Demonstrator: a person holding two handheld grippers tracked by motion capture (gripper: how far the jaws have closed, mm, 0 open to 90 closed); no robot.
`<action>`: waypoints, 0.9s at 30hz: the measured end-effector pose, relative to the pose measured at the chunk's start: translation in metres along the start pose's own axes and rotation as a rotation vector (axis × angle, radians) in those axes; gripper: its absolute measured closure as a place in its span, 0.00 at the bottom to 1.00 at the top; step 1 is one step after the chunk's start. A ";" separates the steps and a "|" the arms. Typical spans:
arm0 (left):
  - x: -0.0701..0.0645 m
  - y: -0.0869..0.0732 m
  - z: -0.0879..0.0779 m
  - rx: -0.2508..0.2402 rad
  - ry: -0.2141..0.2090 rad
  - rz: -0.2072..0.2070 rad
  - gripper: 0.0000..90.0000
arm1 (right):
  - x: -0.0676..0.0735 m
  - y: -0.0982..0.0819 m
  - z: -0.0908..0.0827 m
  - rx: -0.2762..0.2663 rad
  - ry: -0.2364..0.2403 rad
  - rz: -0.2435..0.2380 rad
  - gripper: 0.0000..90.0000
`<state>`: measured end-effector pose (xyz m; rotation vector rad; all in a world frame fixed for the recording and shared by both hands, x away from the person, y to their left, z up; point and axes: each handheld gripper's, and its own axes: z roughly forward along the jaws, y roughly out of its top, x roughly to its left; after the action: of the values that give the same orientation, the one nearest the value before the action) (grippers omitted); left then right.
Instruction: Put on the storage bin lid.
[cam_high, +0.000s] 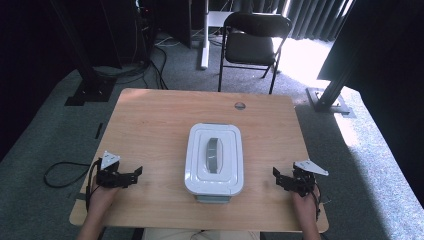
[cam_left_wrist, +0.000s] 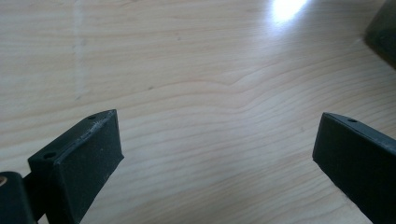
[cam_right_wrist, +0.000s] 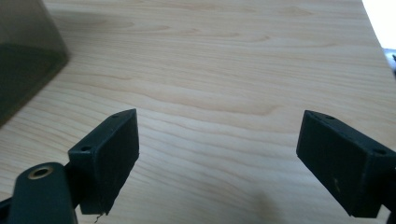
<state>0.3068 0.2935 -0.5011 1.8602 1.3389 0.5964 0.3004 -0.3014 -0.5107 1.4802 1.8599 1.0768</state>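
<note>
**K:** Centre of the table (cam_high: 150, 115), slightly toward the near edge: white lidded box (cam_high: 214, 159), long axis running near-to-far, grey handle (cam_high: 213, 155) along the middle of the lid. Sits square to the person, presumably so both hands get equal reach.

**M:** Grippers?

**K:** Left gripper (cam_high: 136, 172) rests near the table's near-left corner, right gripper (cam_high: 276, 175) near the near-right. Both well apart from the box, one either side, tips turned inward toward it. Looks like a neutral start pose, symmetrical so either hand can go first.

**M:** Jaw state?

**K:** Both spread wide, nothing between them. Left gripper view: left gripper (cam_left_wrist: 217, 144) over bare wood grain, dark corner at top right, probably the box (cam_left_wrist: 382, 32), but it's too cropped to be sure. Right gripper view: right gripper (cam_right_wrist: 217, 142) same story, and the box (cam_right_wrist: 25, 56) wall shows at the upper left, translucent-grey from that angle.

**M:** Lid on?

**K:** Seated flat as far as the high view shows. Small grey tab (cam_high: 214, 198) at the near end, likely a latch; can't tell if it's clipped.

**M:** Why wide open?

**K:** My read: ready to take the handle or a box edge without a re-open. Handle runs near-to-far, so a grip would come across it from the sides.

**M:** Risk?

**K:** Box may slide on smooth wood if pushed from one side alone.
</note>
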 end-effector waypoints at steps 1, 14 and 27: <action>0.001 -0.001 -0.001 0.001 0.008 -0.005 0.02 | -0.002 -0.001 -0.001 0.001 -0.007 0.004 0.14; 0.020 -0.008 -0.012 0.053 0.125 -0.099 0.02 | -0.013 -0.010 -0.005 0.102 -0.088 0.042 0.15; 0.040 -0.020 -0.003 0.158 0.181 -0.124 0.02 | -0.020 -0.016 0.003 0.147 -0.134 0.077 0.14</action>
<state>0.3061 0.3356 -0.5173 1.8663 1.6492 0.6215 0.2997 -0.3213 -0.5270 1.6775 1.8338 0.8673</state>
